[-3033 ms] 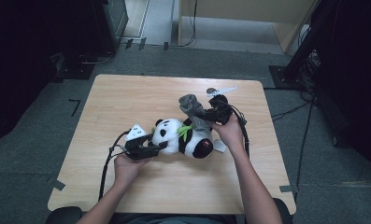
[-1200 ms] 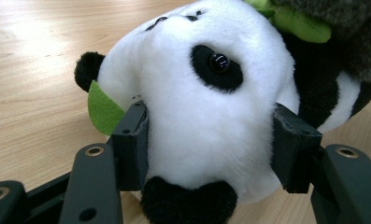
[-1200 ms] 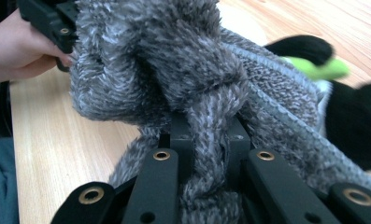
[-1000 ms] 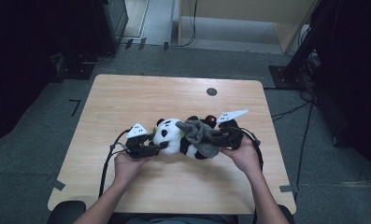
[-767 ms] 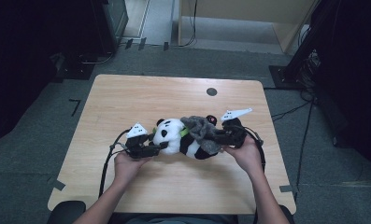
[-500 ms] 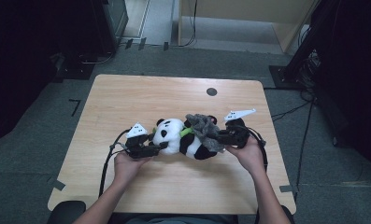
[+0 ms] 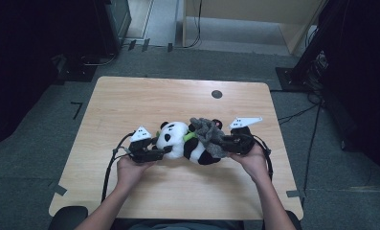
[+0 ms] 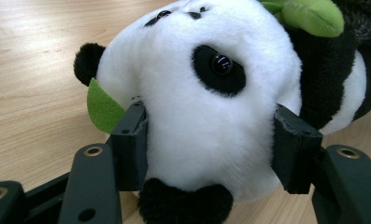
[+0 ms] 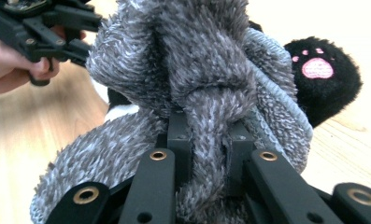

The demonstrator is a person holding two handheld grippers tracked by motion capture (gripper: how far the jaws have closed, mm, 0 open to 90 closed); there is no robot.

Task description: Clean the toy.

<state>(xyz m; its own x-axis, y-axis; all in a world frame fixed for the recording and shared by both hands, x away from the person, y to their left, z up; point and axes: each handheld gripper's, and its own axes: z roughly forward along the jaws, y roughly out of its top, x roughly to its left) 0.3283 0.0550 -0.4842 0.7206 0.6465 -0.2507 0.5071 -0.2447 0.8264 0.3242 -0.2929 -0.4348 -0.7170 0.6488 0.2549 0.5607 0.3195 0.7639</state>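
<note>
Left gripper (image 7: pixel 164 151) clamped on the white head of the black-and-white plush panda (image 7: pixel 187 143), mid-table, unmoved. Right gripper (image 7: pixel 222 142) pinching the fuzzy grey cloth (image 7: pixel 209 136), jaws just easing apart, shifted toward 3 o'clock since earlier, cloth now draped over the panda's body.

Table evenly lit; surroundings dim; close-up backgrounds softly blurred.

Grey cloth (image 7: pixel 209 137) now draped over panda (image 7: pixel 187 143), right tool (image 7: pixel 228 142) lower and rightward.
</note>
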